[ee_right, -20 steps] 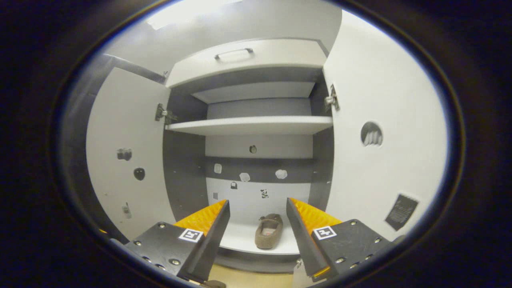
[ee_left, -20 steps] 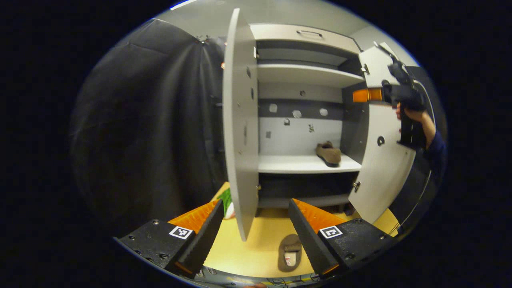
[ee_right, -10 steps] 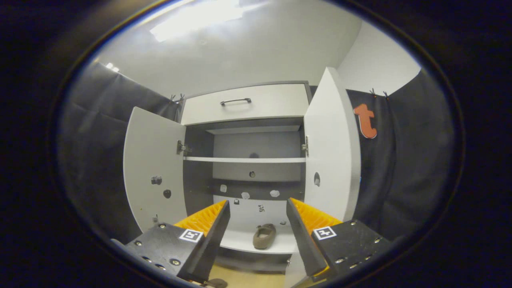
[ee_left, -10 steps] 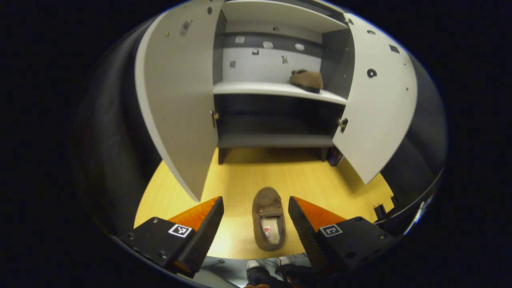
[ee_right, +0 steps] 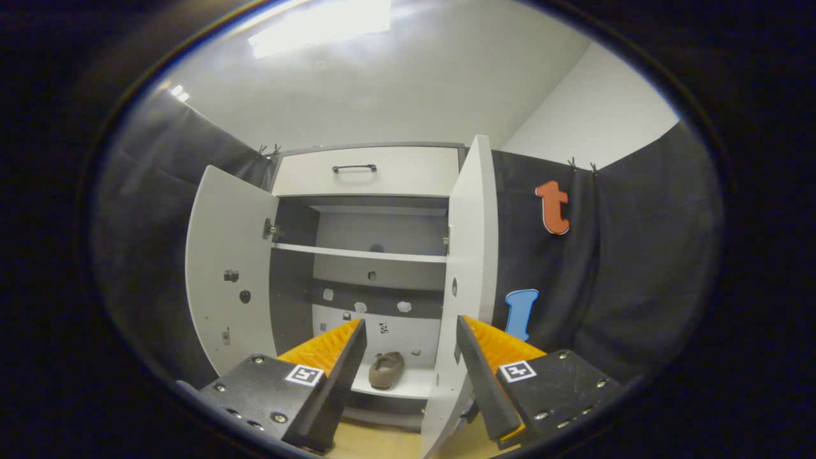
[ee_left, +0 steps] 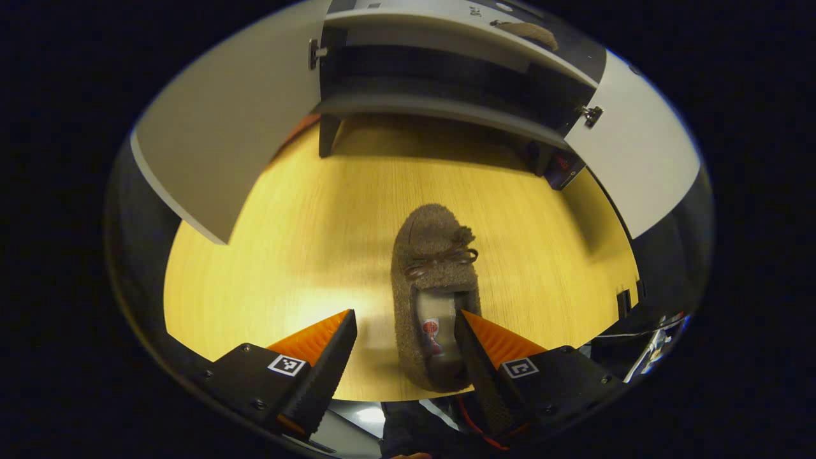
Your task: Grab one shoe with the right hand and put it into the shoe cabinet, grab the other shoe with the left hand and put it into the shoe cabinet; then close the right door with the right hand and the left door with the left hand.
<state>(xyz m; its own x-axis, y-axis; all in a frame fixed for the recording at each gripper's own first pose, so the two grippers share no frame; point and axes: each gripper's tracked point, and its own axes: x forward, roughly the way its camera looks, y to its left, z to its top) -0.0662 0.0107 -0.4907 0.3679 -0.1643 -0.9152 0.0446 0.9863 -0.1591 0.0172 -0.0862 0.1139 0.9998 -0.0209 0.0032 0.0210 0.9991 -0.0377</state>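
Note:
A brown fuzzy shoe [ee_left: 433, 268] lies on the yellow wooden floor [ee_left: 287, 242], toe toward the cabinet. My left gripper [ee_left: 405, 317] hangs open just above its heel end, with the shoe close to the right-hand finger and not gripped. The other brown shoe [ee_right: 386, 371] rests on the cabinet's white lower shelf [ee_right: 414, 382]; in the left gripper view that shoe [ee_left: 526, 32] sits at the top edge. My right gripper [ee_right: 410, 320] is open and empty, held back from the cabinet and facing it. Both doors stand open: the left door [ee_right: 223, 268] and the right door [ee_right: 468, 287].
A drawer with a dark handle [ee_right: 354, 168] tops the cabinet. In the left gripper view the open left door [ee_left: 217, 140] and right door [ee_left: 637, 166] flank the floor in front. Black cloth hangs on both sides. Cables and a dark object [ee_left: 440, 427] lie behind the shoe's heel.
My left gripper has tilted down and dropped toward the shoe on the floor, which now sits between its fingers. My right gripper has drawn back from the cabinet, still open.

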